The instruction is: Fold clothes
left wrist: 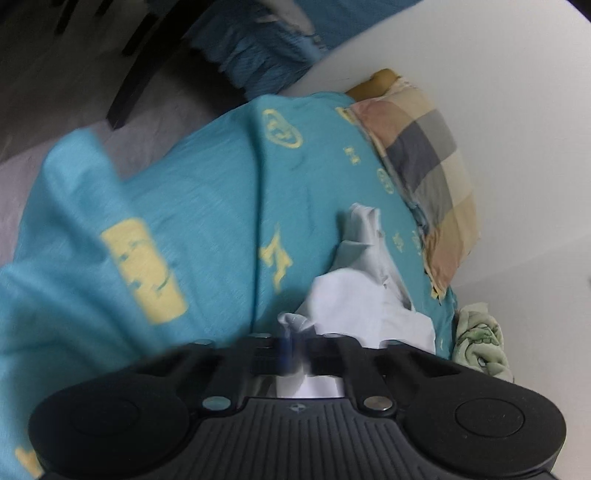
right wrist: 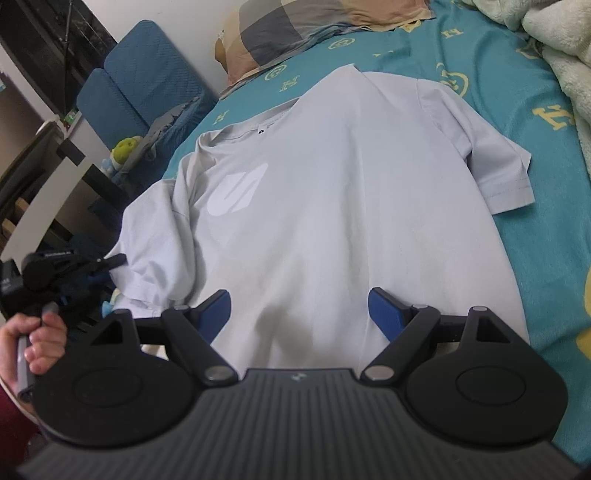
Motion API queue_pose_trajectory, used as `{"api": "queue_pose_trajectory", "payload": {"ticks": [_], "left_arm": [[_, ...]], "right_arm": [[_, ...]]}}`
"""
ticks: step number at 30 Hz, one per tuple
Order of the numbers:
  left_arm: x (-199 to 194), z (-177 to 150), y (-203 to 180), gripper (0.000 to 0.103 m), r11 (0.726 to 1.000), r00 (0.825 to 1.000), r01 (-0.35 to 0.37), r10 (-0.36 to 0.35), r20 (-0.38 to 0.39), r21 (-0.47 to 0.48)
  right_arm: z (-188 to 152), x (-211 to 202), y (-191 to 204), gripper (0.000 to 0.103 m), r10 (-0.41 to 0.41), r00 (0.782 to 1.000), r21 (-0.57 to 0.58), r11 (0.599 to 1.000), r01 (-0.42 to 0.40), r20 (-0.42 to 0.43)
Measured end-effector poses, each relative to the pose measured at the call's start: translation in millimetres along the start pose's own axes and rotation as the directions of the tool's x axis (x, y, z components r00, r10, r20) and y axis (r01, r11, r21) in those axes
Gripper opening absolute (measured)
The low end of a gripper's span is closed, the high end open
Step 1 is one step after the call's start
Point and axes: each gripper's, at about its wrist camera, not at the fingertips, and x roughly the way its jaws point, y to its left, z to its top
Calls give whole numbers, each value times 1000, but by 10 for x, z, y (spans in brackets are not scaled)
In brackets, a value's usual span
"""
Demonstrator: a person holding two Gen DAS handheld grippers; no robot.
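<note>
We have a white T-shirt (right wrist: pixel 332 206) spread face up on the teal bedsheet (right wrist: pixel 546 155), collar toward the pillow (right wrist: pixel 280 33), logo showing. Its body lies mostly flat. The sleeve on our right lies out flat on the sheet; the one on our left is rumpled and hangs at the bed's edge.

Our right gripper (right wrist: pixel 299 314) hovers over the hem end with its blue fingers (right wrist: pixel 386 314) spread wide, one on each side of the shirt's middle — nothing is between them.

Our left gripper (left wrist: pixel 295 354) is pinched onto white cloth: in its own view a bunched fold of the shirt rises straight out from between the closed fingers, though that view is blurred. In the right view the same gripper (right wrist: pixel 110 262) sits at the rumpled sleeve, with a hand (right wrist: pixel 40 339) on its handle.

As for progress, we see no crisp fold anywhere: the shirt lies open at full length, both sleeves out. We judge that the folding itself is still ahead — sleeves in, sides in, then hem up to collar. The grip on the left sleeve suits either smoothing the shirt out or bringing that sleeve inward; we cannot tell which.
</note>
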Motion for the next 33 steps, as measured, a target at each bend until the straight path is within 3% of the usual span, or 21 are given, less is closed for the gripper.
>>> {"api": "queue_pose_trajectory", "payload": {"ticks": [8, 11, 15, 17, 20, 22, 26, 30, 33], "left_arm": [[-4, 459, -226, 4, 994, 990, -15, -1, 139, 113], [103, 878, -260, 4, 978, 977, -138, 109, 181, 155], [270, 1407, -286, 4, 932, 938, -302, 253, 237, 201], [447, 1506, -176, 4, 895, 913, -387, 339, 226, 220], [699, 1527, 47, 4, 862, 890, -451, 416, 185, 233], [772, 1469, 201, 6, 879, 898, -438, 416, 146, 190], [713, 1303, 475, 31, 918, 920, -390, 385, 69, 76], [321, 1019, 671, 55, 959, 959, -275, 279, 56, -67], [15, 717, 887, 62, 960, 985, -161, 170, 20, -230]], "right_arm": [[-1, 19, 22, 83, -29, 999, -43, 999, 30, 19], [9, 44, 31, 83, -29, 999, -54, 998, 30, 27], [24, 100, 36, 83, -28, 999, -77, 997, 31, 39], [33, 133, 37, 83, -28, 999, -92, 995, 32, 46], [45, 176, 32, 83, -26, 998, -112, 993, 32, 58], [47, 193, 34, 83, -23, 997, -127, 991, 31, 67], [56, 216, 38, 83, -20, 997, -140, 990, 31, 76], [64, 201, 27, 83, -17, 997, -128, 991, 27, 75], [67, 170, 14, 83, -15, 998, -106, 994, 22, 69]]}}
